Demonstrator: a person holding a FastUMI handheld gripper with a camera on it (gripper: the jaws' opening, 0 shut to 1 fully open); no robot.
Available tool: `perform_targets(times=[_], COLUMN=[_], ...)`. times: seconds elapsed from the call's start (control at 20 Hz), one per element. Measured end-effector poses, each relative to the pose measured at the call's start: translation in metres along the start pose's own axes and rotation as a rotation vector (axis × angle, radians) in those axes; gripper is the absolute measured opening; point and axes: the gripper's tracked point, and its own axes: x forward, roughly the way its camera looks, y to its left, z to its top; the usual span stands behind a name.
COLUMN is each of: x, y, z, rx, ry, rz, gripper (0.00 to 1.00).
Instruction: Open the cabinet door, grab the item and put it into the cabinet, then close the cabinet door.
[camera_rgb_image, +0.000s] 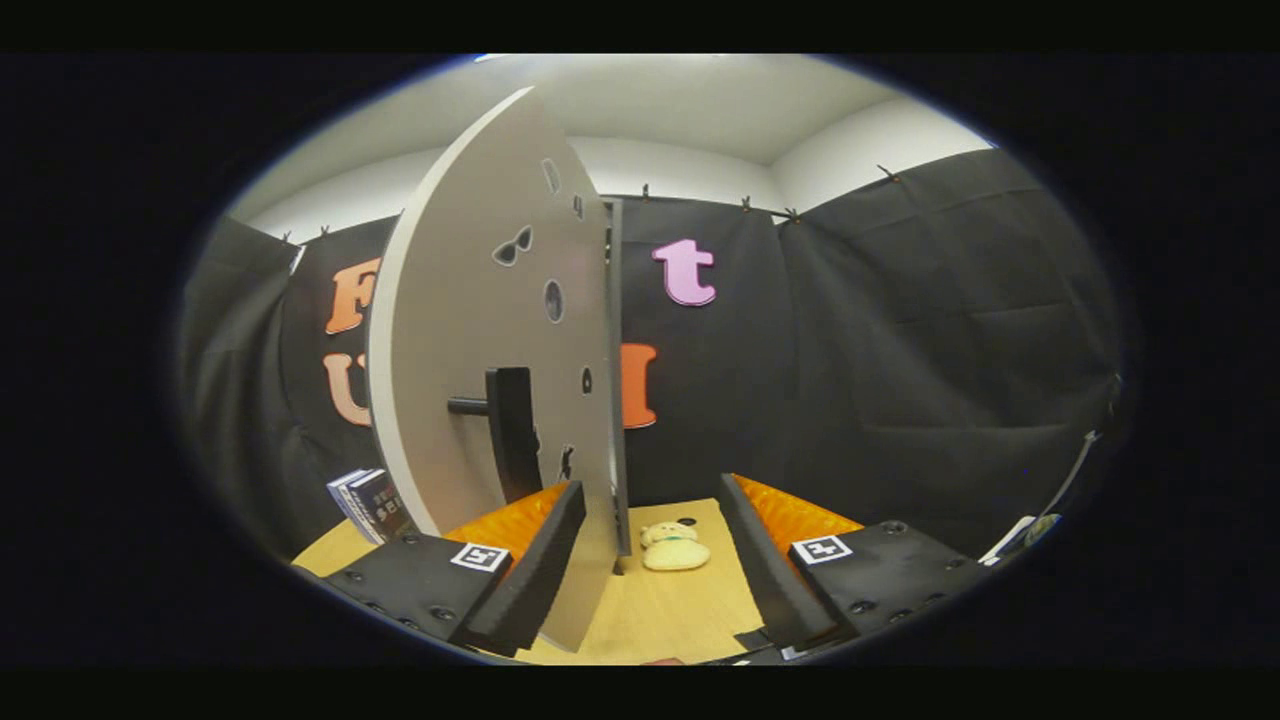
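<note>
At about nine o'clock from the jaws, a small stack of dark boxes with printed covers (368, 503) stands on the pale wooden tabletop (655, 615), behind the door's far side. Next comes the flat grey cabinet door with small cut-out shapes (480, 330), swung well open and seen nearly edge-on; its black bar handle on a round peg (508, 430) sits at eleven o'clock, just above the left finger. The door's free edge passes down through the gap between the fingers, close to the left one. The gripper (655, 545) has its jaws spread wide, pinching nothing. At twelve o'clock, just ahead of them, the cream plush toy with a green collar (674, 545) lies on the tabletop beside the door's edge. The step in hand looks like fetching the toy: draw clear of the door edge, centre both fingers over the toy's body, come low, then close gently.
</note>
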Motion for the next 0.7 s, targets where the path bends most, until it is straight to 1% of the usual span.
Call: perform_targets(times=[0.2,0.4,0.6,0.7], x=[0.007,0.023,0.034,0.037], y=[0.037,0.071,0.107,0.121], z=[-0.003,-0.016,-0.029,-0.034], rx=[0.006,0.019,0.061,0.061], ry=[-0.001,0.032,0.074,0.082], rz=[0.053,0.105,0.194,0.220], gripper=[0.88,0.88,0.90,0.90])
